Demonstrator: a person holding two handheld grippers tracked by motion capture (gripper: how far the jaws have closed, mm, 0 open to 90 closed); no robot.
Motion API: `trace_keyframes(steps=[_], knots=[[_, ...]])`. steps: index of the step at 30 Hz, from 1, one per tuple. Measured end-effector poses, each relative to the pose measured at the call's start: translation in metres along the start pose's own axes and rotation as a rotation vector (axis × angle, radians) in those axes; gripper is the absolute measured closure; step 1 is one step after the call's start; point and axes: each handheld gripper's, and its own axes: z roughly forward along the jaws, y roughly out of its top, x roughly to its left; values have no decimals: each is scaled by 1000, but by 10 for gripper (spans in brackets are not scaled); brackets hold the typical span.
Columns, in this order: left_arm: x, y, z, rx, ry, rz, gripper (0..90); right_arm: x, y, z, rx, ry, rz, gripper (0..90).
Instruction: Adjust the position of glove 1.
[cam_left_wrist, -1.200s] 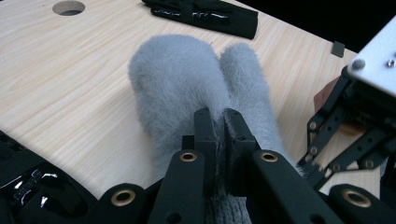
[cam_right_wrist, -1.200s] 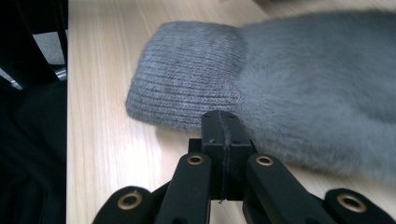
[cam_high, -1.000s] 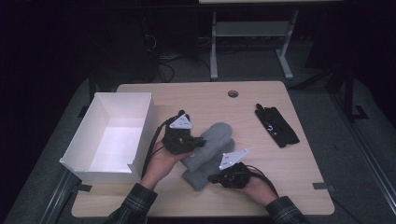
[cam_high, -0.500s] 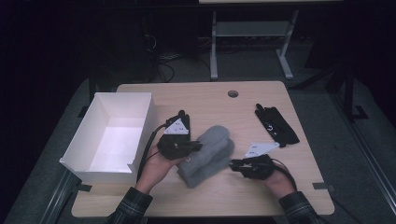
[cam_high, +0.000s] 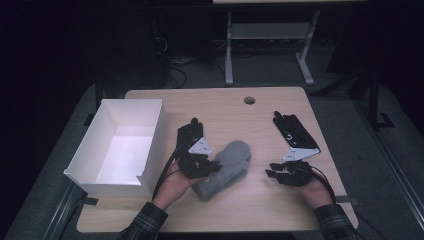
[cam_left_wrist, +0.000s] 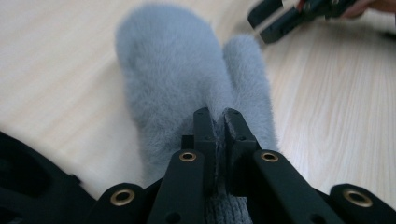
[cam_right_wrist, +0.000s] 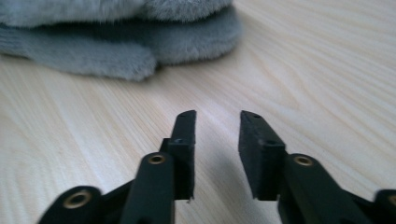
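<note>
Grey mitten's (cam_left_wrist: 177, 79) cuff hidden between left gripper's (cam_left_wrist: 215, 122) pinched jaws.

This looks like a lab or recording room set up for handling trials, not a home. A plain light wooden table with rounded corners and a round cable hole (cam_high: 249, 100) stands on grey carpet (cam_high: 350, 125), lit from above while the rest of the room lies dark. Behind it a tangle of black cables (cam_high: 175, 65) runs over the floor beside the white metal legs of a second desk (cam_high: 229, 55).
</note>
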Motion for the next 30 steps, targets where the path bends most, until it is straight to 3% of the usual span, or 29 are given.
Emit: trace_keyframes(steps=[3,6,8,9,11,13,16,19,23,30], knots=[[-2,1,2,3,5,11,797,0,0,2,7,-2,1,606],[-2,4,-5,-31,10,-5,639,1,0,3,11,2,2,601],[1,5,-12,-52,27,-9,579,1,0,2,8,7,5,628],[3,6,-17,-67,35,-16,593,1,1,2,7,14,5,673],[8,5,-27,-90,57,-47,766,3,3,0,-2,25,6,760],[12,2,-31,-71,92,-53,891,7,6,-2,-11,47,0,851],[18,-5,-30,-20,148,-64,897,16,11,-1,-16,93,-10,900],[24,-12,-23,30,168,-78,897,26,14,5,-2,132,-30,900],[29,-20,-13,93,154,-87,897,42,20,21,22,180,-70,900],[33,-29,-9,107,98,-130,896,60,31,48,52,207,-116,900]])
